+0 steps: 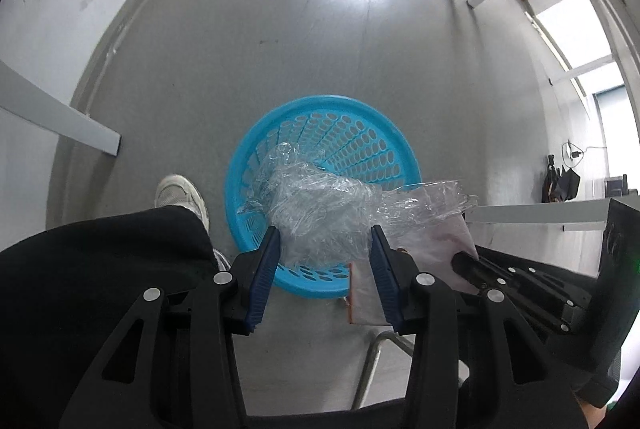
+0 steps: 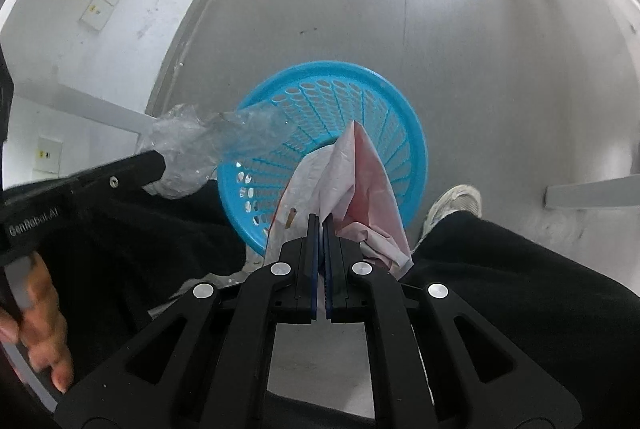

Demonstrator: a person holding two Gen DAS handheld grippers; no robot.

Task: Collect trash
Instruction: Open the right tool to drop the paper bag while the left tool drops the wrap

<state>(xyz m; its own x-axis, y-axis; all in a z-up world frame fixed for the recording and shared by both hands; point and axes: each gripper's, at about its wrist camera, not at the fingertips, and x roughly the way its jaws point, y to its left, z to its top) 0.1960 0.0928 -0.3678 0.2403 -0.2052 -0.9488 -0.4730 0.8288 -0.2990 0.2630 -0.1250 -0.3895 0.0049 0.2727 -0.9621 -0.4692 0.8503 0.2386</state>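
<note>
While above blue basket [image 1: 248,165], left tool [image 1: 324,241] clamps clear wrap [image 1: 316,205]; right tool [image 2: 319,223] clamps pink-white wrapper [image 2: 360,181].

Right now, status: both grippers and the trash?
Left gripper clamps crumpled clear plastic. Right gripper shut on pink-white wrapper. Both over blue basket. Nothing blocking.

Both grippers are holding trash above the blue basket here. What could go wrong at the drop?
The clear plastic wrap in the left gripper is light and bulky; released, it could catch on the basket rim or drift out. The pink-and-white wrapper pinched by the right gripper hangs near the rim's close edge and might slip outside.
</note>
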